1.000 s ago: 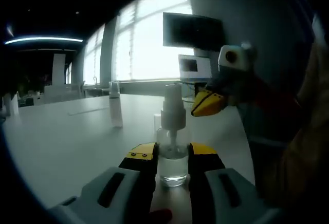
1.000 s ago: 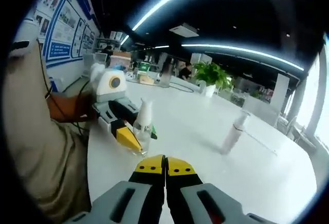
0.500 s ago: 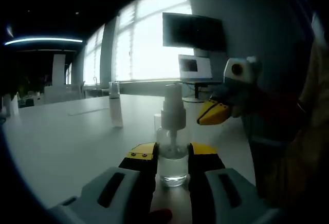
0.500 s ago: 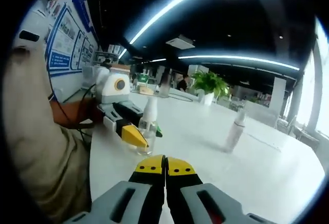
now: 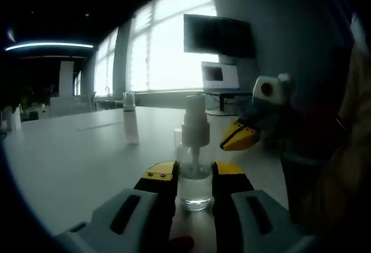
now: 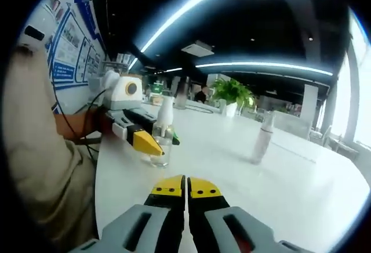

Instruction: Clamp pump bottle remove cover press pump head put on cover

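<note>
Left gripper (image 5: 194, 179), with yellow-tipped jaws on grey bodies, is clamped on either side of the clear glass pump bottle (image 5: 195, 172), which stands upright on the white tabletop (image 5: 75, 160) with its white pump head uncovered. In the right gripper view that same bottle (image 6: 159, 143) sits held in the left gripper's jaws, near the table's edge beside the person's tan sleeve (image 6: 40, 148).

Right gripper (image 6: 186, 188) has its yellow tips pressed together with nothing between them; in the left gripper view it hangs to the right of the pump head, apart from it, tips pointing down toward the table.

Well apart from the bottle, a slim translucent cover (image 5: 130, 125) stands upright on the tabletop. Behind it are bright windows (image 5: 168, 44), a dark wall-mounted screen (image 5: 217, 35), and across the room a green potted plant (image 6: 232, 93).
</note>
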`<state>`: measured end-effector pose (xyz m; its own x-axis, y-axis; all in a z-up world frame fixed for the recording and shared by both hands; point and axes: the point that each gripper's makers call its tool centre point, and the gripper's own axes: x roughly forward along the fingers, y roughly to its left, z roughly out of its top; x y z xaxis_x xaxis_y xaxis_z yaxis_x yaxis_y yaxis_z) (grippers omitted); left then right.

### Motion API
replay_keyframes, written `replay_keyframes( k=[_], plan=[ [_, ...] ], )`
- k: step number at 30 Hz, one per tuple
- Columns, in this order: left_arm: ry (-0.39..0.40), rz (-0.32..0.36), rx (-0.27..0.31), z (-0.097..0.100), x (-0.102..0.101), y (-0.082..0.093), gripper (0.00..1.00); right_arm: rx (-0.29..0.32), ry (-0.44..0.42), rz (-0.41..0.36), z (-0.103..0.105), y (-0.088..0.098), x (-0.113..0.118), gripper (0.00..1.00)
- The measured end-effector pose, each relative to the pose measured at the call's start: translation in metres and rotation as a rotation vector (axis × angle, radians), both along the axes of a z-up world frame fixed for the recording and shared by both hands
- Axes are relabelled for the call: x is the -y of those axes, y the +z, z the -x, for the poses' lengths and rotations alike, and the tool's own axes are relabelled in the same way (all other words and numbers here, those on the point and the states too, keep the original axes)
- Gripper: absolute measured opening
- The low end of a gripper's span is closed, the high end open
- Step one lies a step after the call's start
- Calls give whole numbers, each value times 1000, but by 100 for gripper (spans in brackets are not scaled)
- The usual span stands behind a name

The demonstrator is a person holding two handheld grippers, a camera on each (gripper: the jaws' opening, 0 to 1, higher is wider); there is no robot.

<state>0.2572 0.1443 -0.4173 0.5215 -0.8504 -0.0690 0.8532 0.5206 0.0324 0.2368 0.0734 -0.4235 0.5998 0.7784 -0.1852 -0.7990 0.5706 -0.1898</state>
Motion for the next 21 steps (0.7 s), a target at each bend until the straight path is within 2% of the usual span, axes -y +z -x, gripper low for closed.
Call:
replay_keyframes(
  k=[10,15,21],
  plan=[
    [1,-1,3,0,0,0,15,16,17,-21,6,-3,1,0],
    [1,-1,3,0,0,0,15,46,52,-22,15,-1,-4,0],
    [1,-3,6,1,0,0,15,52,47,-29,15,0,-4,0]
  ],
)
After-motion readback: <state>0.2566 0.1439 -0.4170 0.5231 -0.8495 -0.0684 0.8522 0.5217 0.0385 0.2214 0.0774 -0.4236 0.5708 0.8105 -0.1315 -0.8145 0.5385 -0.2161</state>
